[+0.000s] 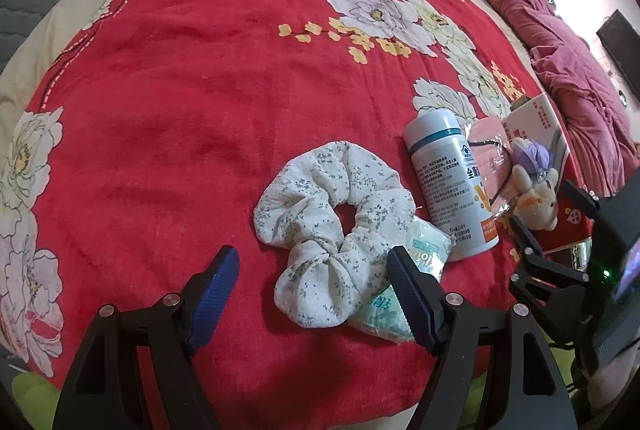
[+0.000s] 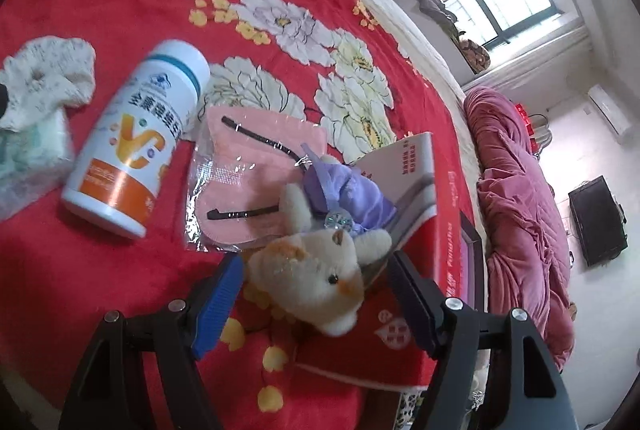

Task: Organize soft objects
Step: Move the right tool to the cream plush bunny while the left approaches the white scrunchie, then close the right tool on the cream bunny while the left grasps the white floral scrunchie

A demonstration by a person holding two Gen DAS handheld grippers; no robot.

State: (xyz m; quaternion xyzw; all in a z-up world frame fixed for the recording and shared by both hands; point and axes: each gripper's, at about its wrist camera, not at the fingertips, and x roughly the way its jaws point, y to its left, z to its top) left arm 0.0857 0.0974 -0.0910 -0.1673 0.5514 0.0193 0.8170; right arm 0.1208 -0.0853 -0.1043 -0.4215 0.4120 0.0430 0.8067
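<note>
- Here, spread over the bed: a red fleece blanket [image 1: 192, 102] printed with big white and yellow flowers, carrying all the small items.
- Near centre of the left wrist view: a white gathered-fabric scrunchie with tiny grey flowers [image 1: 332, 226], lying flat, its near right edge over a pale green plastic tissue packet [image 1: 404, 294].
- Just right of the scrunchie: a white plastic bottle with an orange-and-blue label [image 1: 452, 190], on its side, cap pointing far.
- Right of the bottle: a clear plastic bag holding a pink cloth piece with black straps [image 2: 248, 182], flat on the blanket.
- Partly over the bag's right edge: a small cream plush cat with orange patches and a purple dress [image 2: 320, 262], lying on its back, head toward the camera, resting against a red-and-white open cardboard box [image 2: 416, 174].
- Left gripper [image 1: 316, 282]: blue-padded fingers spread wide, empty, poised over the near part of the scrunchie; right pad above the tissue packet.
- Right gripper [image 2: 316, 294]: fingers wide apart on either side of the plush cat's head, pads not pressing on it.
- Far right: a rumpled dusty-pink quilt [image 2: 516, 198] along the bed's edge.
</note>
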